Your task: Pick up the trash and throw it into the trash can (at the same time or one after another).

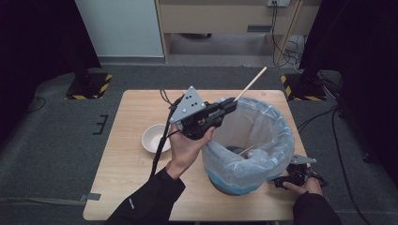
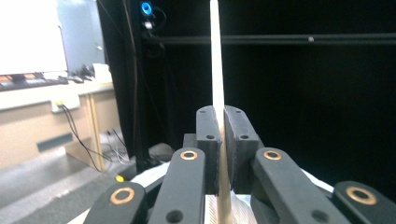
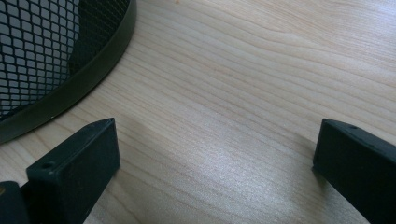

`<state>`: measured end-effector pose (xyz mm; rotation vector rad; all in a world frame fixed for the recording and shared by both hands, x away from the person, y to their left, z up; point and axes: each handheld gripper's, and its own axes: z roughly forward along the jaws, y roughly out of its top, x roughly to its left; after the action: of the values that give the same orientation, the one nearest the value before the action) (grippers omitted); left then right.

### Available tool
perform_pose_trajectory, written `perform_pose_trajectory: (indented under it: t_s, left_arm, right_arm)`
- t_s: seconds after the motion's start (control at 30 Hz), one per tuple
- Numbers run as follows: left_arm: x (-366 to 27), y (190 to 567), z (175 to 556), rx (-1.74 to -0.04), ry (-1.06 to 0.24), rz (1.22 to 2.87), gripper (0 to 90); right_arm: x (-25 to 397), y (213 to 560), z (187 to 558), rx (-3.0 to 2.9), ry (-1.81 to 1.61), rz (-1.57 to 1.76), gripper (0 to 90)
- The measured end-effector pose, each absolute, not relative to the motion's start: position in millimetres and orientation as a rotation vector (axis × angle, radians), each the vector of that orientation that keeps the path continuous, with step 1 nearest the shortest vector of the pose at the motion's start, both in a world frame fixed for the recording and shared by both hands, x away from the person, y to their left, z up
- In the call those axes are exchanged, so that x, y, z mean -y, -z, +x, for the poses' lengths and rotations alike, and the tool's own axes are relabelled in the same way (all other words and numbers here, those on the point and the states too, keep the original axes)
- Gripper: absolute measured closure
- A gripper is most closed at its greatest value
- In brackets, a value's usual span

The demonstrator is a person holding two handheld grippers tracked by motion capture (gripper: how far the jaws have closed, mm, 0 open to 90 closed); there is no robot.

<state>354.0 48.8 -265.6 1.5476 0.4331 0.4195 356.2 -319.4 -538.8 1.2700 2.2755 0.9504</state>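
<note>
My left gripper (image 1: 228, 106) is raised over the near-left rim of a bin lined with a clear bag (image 1: 277, 136), and it is shut on a thin wooden stick (image 1: 251, 83) that points up and to the right. In the left gripper view the stick (image 2: 215, 56) runs straight up between the closed jaws of the left gripper (image 2: 221, 122). Another stick (image 1: 246, 150) lies inside the bin. My right gripper (image 1: 281, 182) rests low on the table at the bin's right foot. In the right gripper view it (image 3: 212, 154) is open over bare wood, beside the bin's black mesh base (image 3: 70, 84).
A white bowl (image 1: 153, 138) stands on the wooden table (image 1: 136, 187) left of my left hand. The bin takes up the table's right half. Black stands with hazard-striped bases and cables sit on the floor beyond the far edge.
</note>
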Motion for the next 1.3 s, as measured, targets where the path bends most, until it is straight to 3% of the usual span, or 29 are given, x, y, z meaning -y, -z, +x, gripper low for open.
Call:
perform_pose_trajectory:
  t_s: [0.07,0.3,0.33,0.5,0.63,0.9,1.3]
  left_arm:
    - [-44.6,268.5,357.0,-0.435,-0.405,1.565,84.3]
    - [-49.0,271.4,360.3,-0.442,-0.401,1.562,66.7]
    - [-54.3,270.7,360.2,-0.448,-0.407,1.550,66.7]
    - [-95.7,269.9,362.0,-0.515,-0.491,1.519,49.2]
    - [-122.4,276.5,365.0,-0.573,-0.545,1.527,43.3]
    - [-197.1,328.6,384.9,-0.803,-0.660,1.588,36.7]
    - [-258.9,435.8,430.4,-1.205,-0.641,1.673,35.0]
  right_arm:
    - [319.4,538.8,356.2,-2.276,-0.951,1.270,0.8]
    - [319.4,538.8,356.2,-2.276,-0.951,1.270,0.8]
    - [319.3,538.9,356.2,-2.274,-0.952,1.270,0.8]
    - [319.4,538.8,356.2,-2.275,-0.951,1.270,0.8]
    - [319.3,538.9,356.2,-2.274,-0.952,1.270,0.8]
    - [319.3,539.0,356.3,-2.273,-0.952,1.270,0.8]
    - [319.3,538.8,356.2,-2.276,-0.951,1.271,0.8]
